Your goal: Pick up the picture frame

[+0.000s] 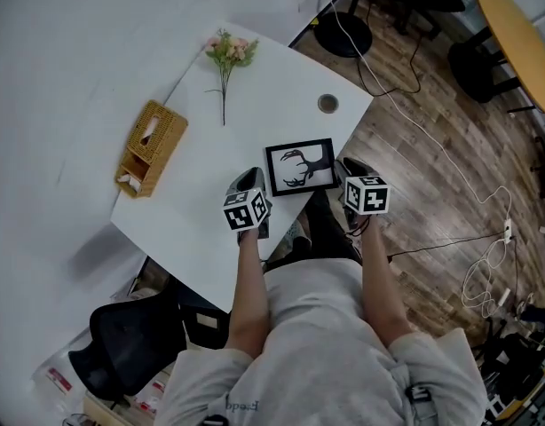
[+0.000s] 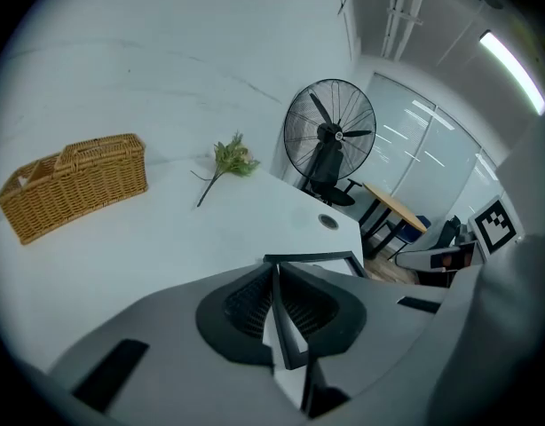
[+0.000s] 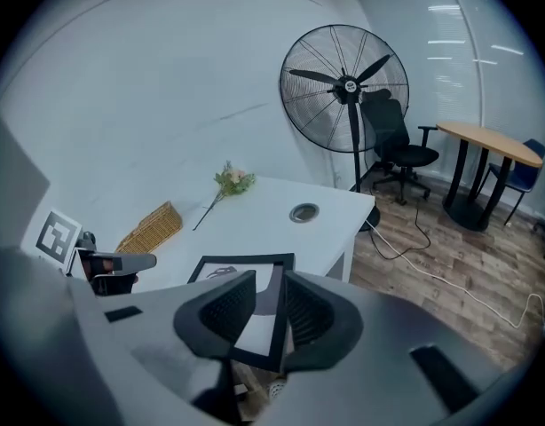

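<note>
The picture frame (image 1: pixel 300 167), black-rimmed with a deer-antler print, sits level at the white table's (image 1: pixel 210 149) near edge, between my two grippers. My left gripper (image 1: pixel 257 178) is at its left side. In the left gripper view the jaws (image 2: pixel 274 269) are pressed together on the frame's (image 2: pixel 312 260) thin black rim. My right gripper (image 1: pixel 344 165) is at the frame's right side. In the right gripper view its jaws (image 3: pixel 268 284) stand apart around the rim of the frame (image 3: pixel 246 264), with a gap beside it. The frame's near corner reaches past the table edge there.
A wicker tissue box (image 1: pixel 151 147) lies at the table's left and a flower sprig (image 1: pixel 226 56) at its far end. A round cable hole (image 1: pixel 327 103) is beyond the frame. A standing fan (image 3: pixel 348 87), a round wooden table (image 1: pixel 517 43), floor cables (image 1: pixel 485 264) and an office chair (image 1: pixel 122 335) surround the table.
</note>
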`<state>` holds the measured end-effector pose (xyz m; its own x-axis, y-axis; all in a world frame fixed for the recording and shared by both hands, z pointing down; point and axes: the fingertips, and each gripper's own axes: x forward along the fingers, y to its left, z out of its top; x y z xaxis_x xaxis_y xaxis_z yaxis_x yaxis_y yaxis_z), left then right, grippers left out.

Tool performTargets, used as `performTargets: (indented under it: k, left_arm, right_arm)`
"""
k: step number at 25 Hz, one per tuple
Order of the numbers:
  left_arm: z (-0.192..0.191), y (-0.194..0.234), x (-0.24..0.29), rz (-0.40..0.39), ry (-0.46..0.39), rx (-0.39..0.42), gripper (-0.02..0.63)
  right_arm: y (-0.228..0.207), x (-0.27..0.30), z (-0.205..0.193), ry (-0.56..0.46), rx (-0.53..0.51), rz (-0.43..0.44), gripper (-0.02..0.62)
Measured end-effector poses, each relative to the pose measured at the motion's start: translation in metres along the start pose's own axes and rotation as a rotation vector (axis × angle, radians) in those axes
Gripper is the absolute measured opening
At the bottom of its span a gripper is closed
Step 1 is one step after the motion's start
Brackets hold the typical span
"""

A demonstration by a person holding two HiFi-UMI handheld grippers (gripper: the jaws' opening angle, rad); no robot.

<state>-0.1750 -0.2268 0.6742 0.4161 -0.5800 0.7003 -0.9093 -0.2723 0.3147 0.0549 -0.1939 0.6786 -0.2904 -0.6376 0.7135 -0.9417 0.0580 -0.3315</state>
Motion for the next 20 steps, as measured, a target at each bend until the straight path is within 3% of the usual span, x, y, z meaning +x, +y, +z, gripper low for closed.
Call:
performTargets:
  k: [2,11,20]
  left_arm:
    - [-0.008,0.001,0.006,-0.002,0.034,0.001,0.083]
    - [-0.027,-0.002,0.039,-0.002,0.137,0.009,0.123]
    - [-0.047,-0.006,0.062,0.072,0.205,0.011,0.167]
  right_arm:
    - [0.000,0.009,-0.008,0.024,0.017,0.010,0.110]
    - [-0.009,0.036,-0.030,0.100,0.035,-0.009,0.156]
    - [-0.018,0.045,-0.040,0.139,0.081,0.017,0.178]
